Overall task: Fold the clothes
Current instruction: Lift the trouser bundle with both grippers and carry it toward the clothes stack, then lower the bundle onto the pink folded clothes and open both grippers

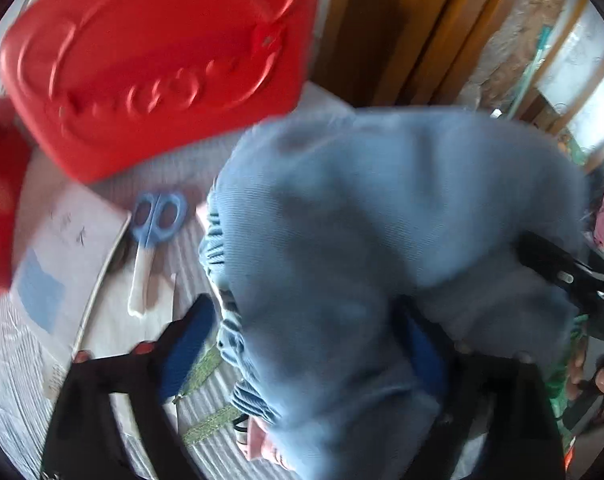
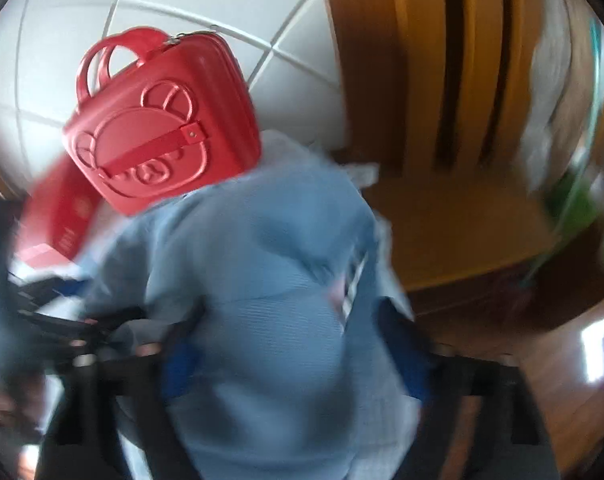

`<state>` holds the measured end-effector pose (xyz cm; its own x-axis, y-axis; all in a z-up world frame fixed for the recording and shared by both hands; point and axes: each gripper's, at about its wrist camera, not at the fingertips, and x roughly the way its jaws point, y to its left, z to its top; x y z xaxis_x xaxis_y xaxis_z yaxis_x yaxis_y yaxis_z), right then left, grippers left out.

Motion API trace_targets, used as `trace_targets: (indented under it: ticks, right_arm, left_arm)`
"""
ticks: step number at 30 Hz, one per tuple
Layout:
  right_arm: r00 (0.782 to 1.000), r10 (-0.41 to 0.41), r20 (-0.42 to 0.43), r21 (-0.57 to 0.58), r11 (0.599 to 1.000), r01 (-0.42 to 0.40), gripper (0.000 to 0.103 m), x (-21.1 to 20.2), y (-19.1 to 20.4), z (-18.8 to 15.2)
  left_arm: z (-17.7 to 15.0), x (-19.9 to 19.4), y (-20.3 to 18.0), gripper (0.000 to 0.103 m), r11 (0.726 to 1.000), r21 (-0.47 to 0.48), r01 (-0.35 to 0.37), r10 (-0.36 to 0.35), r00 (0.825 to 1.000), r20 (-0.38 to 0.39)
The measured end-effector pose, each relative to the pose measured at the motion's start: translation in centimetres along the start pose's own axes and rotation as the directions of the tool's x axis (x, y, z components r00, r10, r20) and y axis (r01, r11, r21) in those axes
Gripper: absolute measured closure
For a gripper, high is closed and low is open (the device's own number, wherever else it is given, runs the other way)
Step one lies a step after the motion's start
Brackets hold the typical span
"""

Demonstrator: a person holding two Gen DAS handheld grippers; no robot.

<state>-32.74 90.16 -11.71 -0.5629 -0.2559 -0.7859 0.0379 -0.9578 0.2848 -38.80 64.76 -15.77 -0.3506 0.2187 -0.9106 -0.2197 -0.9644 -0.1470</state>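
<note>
both tongs, left [image 1: 302, 344] and right [image 2: 298, 364], apart around blue garment [image 1: 381, 220] (grip unclear, blurred)

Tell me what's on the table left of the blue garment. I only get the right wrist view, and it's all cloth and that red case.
Observer: A pair of blue-handled scissors lies on the table just left of the blue garment.
Operator: Anything else near them?
Observer: A pale paper sheet lies flat on the far side of the scissors from the garment.
Operator: Is the left hand-held gripper closed on the cloth?
Observer: It doesn't look closed. The left hand-held gripper has its fingers wide apart with cloth between them, and a gap shows between the cloth and one finger.
</note>
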Motion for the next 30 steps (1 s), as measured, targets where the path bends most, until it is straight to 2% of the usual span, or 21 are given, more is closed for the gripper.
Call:
trace_targets:
  ticks: [3, 6, 7, 11, 15, 21, 26, 28, 30]
  right_arm:
    - [0.998, 0.061, 0.022, 0.057, 0.996, -0.062, 0.001, 0.4, -1.3, -1.1]
    - [0.995, 0.091, 0.038, 0.103, 0.99, -0.095, 0.001, 0.3, -1.8, -1.5]
    - [0.995, 0.086, 0.041, 0.119, 0.989, -0.091, 0.001, 0.0, -1.9, -1.5]
    - [0.996, -0.009, 0.084, 0.115, 0.993, -0.001, 0.001, -3.7, -0.8, -3.0]
    - [0.99, -0.089, 0.113, 0.112, 0.991, 0.077, 0.001, -6.7, 0.7, -4.6]
    - [0.977, -0.203, 0.071, 0.062, 0.978, 0.199, 0.001, -8.4, 3.9, -8.4]
    - [0.982, -0.178, 0.057, 0.057, 0.983, 0.174, 0.001, -9.4, 5.2, -11.3]
    - [0.984, -0.167, 0.064, 0.05, 0.985, 0.164, 0.001, -9.9, 5.8, -11.9]
    - [0.984, -0.164, 0.075, 0.036, 0.986, 0.161, 0.001, -10.4, 6.5, -12.1]
  left_arm:
    - [-0.5, 0.2, 1.5, 0.0, 0.997, -0.037, 0.068, -0.068, 0.998, 0.003]
    - [-0.5, -0.7, 1.4, 0.0, 0.998, -0.033, 0.06, -0.06, 0.998, 0.0]
    - [-0.8, -1.7, 1.0, 0.0, 0.999, -0.011, 0.036, -0.036, 0.999, 0.016]
    - [-2.8, -6.0, -0.9, 0.0, 0.998, 0.059, 0.001, -0.005, 0.998, 0.07]
    - [-5.1, -8.6, -2.4, 0.0, 0.996, 0.087, -0.009, 0.002, 0.996, 0.086]
    - [-8.1, -12.6, -4.8, 0.0, 0.991, 0.131, -0.023, 0.004, 0.99, 0.14]
    - [-9.4, -15.8, -6.3, 0.0, 0.985, 0.171, -0.021, -0.012, 0.981, 0.192]
    - [-9.6, -16.6, -6.5, 0.0, 0.987, 0.156, -0.035, 0.001, 0.977, 0.215]
    - [-9.6, -16.8, -6.6, 0.0, 0.987, 0.16, -0.017, -0.016, 0.979, 0.204]
